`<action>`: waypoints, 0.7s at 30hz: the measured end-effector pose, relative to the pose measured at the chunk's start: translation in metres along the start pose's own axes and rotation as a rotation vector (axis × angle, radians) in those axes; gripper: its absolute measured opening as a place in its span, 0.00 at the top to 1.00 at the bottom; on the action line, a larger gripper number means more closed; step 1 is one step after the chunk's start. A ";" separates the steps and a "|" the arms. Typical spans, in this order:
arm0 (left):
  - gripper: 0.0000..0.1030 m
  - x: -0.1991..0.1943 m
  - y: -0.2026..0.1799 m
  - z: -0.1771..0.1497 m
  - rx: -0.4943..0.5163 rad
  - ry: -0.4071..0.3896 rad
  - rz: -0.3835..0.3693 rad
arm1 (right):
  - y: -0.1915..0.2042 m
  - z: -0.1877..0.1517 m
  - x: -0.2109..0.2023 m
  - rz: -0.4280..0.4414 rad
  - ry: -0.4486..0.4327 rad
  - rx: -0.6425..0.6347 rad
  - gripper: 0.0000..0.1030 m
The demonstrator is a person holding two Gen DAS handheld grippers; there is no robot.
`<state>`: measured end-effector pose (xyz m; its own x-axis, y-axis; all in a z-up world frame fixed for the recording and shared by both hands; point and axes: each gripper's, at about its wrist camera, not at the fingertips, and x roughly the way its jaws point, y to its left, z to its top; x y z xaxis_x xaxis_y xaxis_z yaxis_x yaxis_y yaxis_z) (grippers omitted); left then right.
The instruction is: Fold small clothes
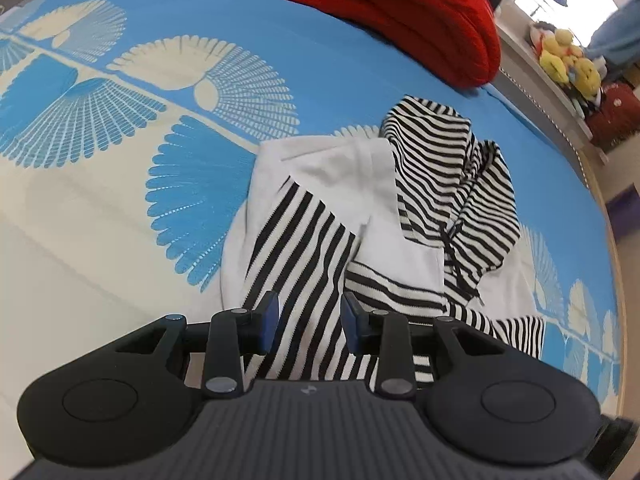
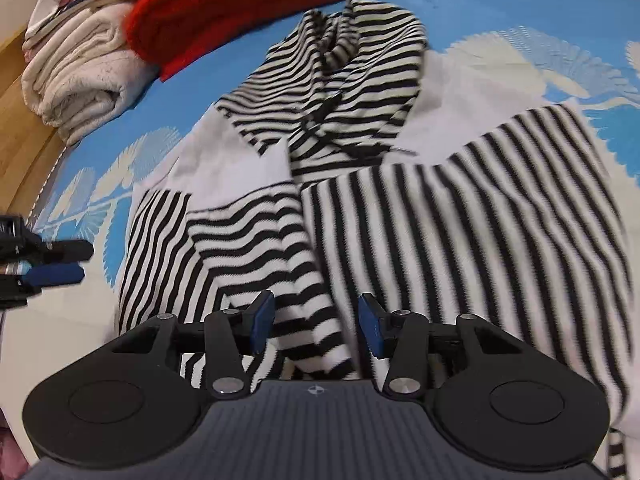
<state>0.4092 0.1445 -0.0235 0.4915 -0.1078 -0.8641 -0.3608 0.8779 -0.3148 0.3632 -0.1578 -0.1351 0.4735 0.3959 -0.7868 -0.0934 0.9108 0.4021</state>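
A black-and-white striped hooded top with white panels [image 1: 372, 184] lies spread on the blue bed sheet [image 1: 328, 64], its hood [image 2: 352, 72] at the far end. My left gripper [image 1: 311, 320] stands open over a striped sleeve [image 1: 304, 264] at the top's near edge, and its pads do not press the cloth. From the right wrist view, the left gripper [image 2: 82, 262] is at the left border beside the top, with nothing between its fingers. My right gripper [image 2: 316, 320] is open. A folded striped sleeve [image 2: 304, 280] lies loose in the gap between its blue pads.
A red knitted garment [image 1: 400, 16] lies beyond the hood, seen also as the red garment [image 2: 240, 4]. A rolled cream blanket [image 2: 76, 80] sits at the bed's edge by the wooden frame [image 2: 16, 128]. Plush toys [image 1: 568, 60] stand on a ledge past the bed.
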 end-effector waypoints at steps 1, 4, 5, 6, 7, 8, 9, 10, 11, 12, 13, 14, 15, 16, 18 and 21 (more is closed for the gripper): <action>0.64 -0.001 0.000 0.001 -0.005 0.000 -0.006 | 0.005 -0.001 0.005 0.006 -0.005 -0.028 0.58; 0.64 -0.001 0.000 0.003 -0.006 0.003 -0.024 | 0.039 -0.011 -0.008 0.238 -0.008 -0.251 0.64; 0.64 -0.001 -0.001 0.003 -0.005 0.005 -0.027 | 0.050 -0.016 -0.016 0.318 0.003 -0.339 0.64; 0.64 -0.001 0.000 0.002 -0.005 0.007 -0.029 | 0.058 -0.022 -0.022 0.367 0.016 -0.400 0.66; 0.64 -0.001 0.000 0.002 -0.004 0.010 -0.030 | 0.060 -0.025 -0.024 0.384 0.036 -0.417 0.66; 0.64 0.000 0.001 0.001 -0.003 0.013 -0.029 | 0.060 -0.025 -0.024 0.379 0.061 -0.404 0.66; 0.64 0.000 0.002 0.000 -0.005 0.016 -0.029 | 0.058 -0.024 -0.025 0.368 0.072 -0.380 0.65; 0.64 0.001 0.002 -0.001 -0.007 0.018 -0.029 | 0.055 -0.021 -0.027 0.364 0.069 -0.359 0.64; 0.64 0.002 0.002 -0.001 -0.007 0.021 -0.031 | 0.052 -0.018 -0.030 0.362 0.056 -0.338 0.64; 0.64 0.003 0.002 -0.002 -0.007 0.023 -0.032 | 0.049 -0.015 -0.034 0.353 0.037 -0.320 0.64; 0.64 0.004 0.001 -0.003 -0.006 0.024 -0.032 | 0.046 -0.011 -0.034 0.329 0.019 -0.309 0.63; 0.64 0.004 -0.001 -0.004 -0.006 0.024 -0.034 | 0.042 -0.008 -0.037 0.279 -0.014 -0.288 0.61; 0.64 0.006 -0.004 -0.005 -0.003 0.022 -0.040 | 0.037 -0.005 -0.038 0.242 -0.037 -0.257 0.56; 0.64 0.008 -0.008 -0.007 0.003 0.024 -0.046 | 0.030 -0.002 -0.037 0.207 -0.052 -0.213 0.55; 0.64 0.014 -0.022 -0.012 0.045 0.034 -0.069 | 0.013 0.009 -0.039 0.112 -0.077 -0.073 0.55; 0.64 0.025 -0.052 -0.025 0.134 0.045 -0.118 | -0.021 0.020 -0.048 -0.025 -0.120 0.147 0.54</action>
<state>0.4204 0.0848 -0.0389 0.4872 -0.2320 -0.8419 -0.1922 0.9119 -0.3625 0.3602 -0.1981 -0.0959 0.5757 0.3487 -0.7396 0.0441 0.8899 0.4539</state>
